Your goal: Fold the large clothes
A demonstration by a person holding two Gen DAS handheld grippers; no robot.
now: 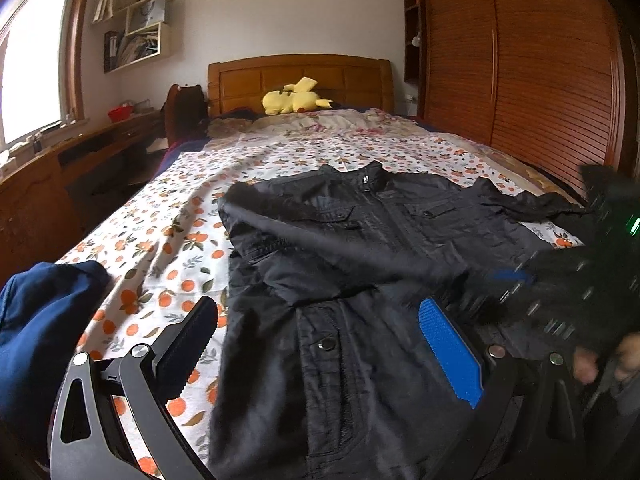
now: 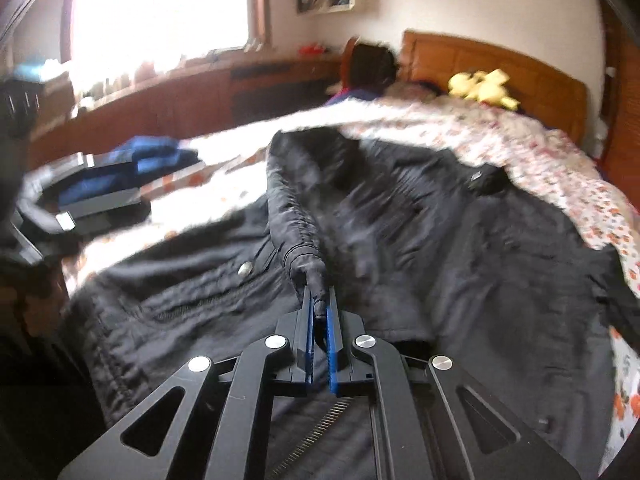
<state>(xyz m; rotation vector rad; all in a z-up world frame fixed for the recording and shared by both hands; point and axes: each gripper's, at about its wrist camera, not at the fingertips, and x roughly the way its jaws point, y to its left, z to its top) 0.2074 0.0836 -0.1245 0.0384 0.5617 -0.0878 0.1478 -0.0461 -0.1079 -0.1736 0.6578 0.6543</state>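
Note:
A black jacket point(image 1: 400, 208) lies front up on the flowered bed sheet point(image 1: 160, 240), collar toward the headboard. One sleeve point(image 1: 320, 236) is drawn across its chest. In the right wrist view my right gripper point(image 2: 319, 300) is shut on the cuff point(image 2: 308, 272) of that sleeve, lifted a little above the jacket body point(image 2: 480, 248). The same gripper shows blurred at the right of the left wrist view point(image 1: 516, 278). My left gripper point(image 1: 318, 306) stands open above the jacket's lower front, with nothing between its fingers.
A dark blue garment point(image 1: 40, 320) lies bunched at the bed's near left edge. A yellow plush toy point(image 1: 296, 100) rests by the wooden headboard point(image 1: 300, 76). A wooden wardrobe point(image 1: 520, 80) runs along the right, a desk point(image 1: 60, 168) under the window on the left.

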